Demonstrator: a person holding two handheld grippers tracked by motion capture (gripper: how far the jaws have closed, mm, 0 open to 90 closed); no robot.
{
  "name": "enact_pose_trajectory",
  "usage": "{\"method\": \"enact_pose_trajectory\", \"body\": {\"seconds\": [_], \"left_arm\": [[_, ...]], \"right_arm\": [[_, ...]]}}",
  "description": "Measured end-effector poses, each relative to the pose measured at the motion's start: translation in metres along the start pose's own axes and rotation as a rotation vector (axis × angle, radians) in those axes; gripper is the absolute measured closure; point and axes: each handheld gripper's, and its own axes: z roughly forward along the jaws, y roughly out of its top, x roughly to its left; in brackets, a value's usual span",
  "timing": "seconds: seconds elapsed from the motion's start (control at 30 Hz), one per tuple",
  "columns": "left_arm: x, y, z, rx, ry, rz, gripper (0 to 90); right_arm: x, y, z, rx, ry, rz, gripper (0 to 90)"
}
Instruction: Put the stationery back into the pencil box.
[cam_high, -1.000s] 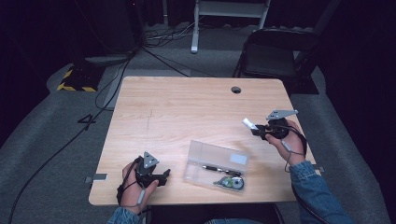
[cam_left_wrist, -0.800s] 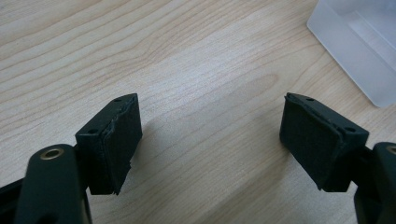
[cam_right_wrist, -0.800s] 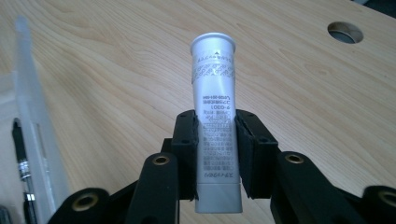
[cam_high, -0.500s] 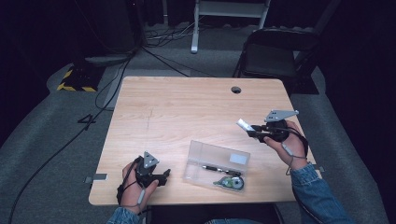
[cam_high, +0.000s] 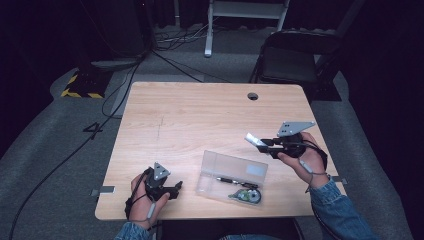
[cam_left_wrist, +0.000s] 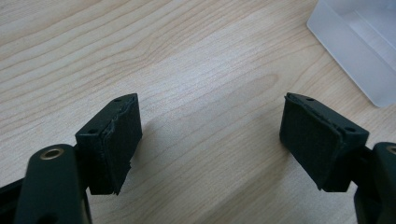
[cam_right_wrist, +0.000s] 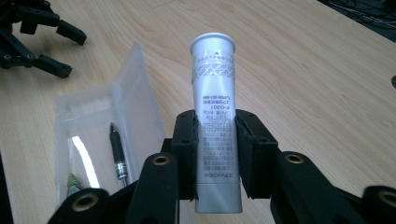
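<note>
Both of the person's forearms are in blue denim sleeves (cam_high: 334, 210), the cuffs sitting at the wrists. Each hand grips a matte black, two-jaw handheld gripper: the left gripper (cam_high: 176, 188) and the right gripper (cam_high: 263, 143) each carry a grey three-cornered metal plate (cam_high: 294, 128) on top, drilled with small holes. Thin black cables loop around the wrists. Up close, the jaws end in square black foam pads (cam_left_wrist: 310, 135), rough-edged, with brass-coloured rivets (cam_right_wrist: 161, 160) at the pivots.

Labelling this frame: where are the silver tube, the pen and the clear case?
silver tube (cam_right_wrist: 214, 84), right gripper view, upper body.
pen (cam_right_wrist: 117, 149), right gripper view, barrel.
clear case (cam_high: 225, 161), high view, bare lid.
</note>
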Motion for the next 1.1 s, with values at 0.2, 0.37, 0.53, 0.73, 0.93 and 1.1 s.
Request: {"method": "enact_pose_trajectory", "body": {"seconds": [0.2, 0.37, 0.53, 0.73, 0.93, 1.1], "left_arm": [[0.000, 0.000, 0.000, 0.000, 0.000, 0.000, 21.4], [0.000, 0.000, 0.000, 0.000, 0.000, 0.000, 21.4], [0.000, 0.000, 0.000, 0.000, 0.000, 0.000, 21.4], [0.000, 0.000, 0.000, -0.001, 0.000, -0.001, 21.4], [0.000, 0.000, 0.000, 0.000, 0.000, 0.000, 21.4], [0.000, 0.000, 0.000, 0.000, -0.001, 0.000, 21.4]], "right_arm": [[0.011, 0.004, 0.002, 0.003, 0.053, -0.015, 70.9], [0.021, 0.008, 0.005, 0.008, 0.082, -0.041, 70.9], [0.029, 0.011, 0.007, 0.014, 0.101, -0.064, 70.9], [0.040, 0.013, 0.009, 0.023, 0.132, -0.092, 70.9], [0.048, 0.017, 0.013, 0.034, 0.165, -0.124, 70.8], [0.056, 0.019, 0.016, 0.044, 0.191, -0.148, 70.9]]}}
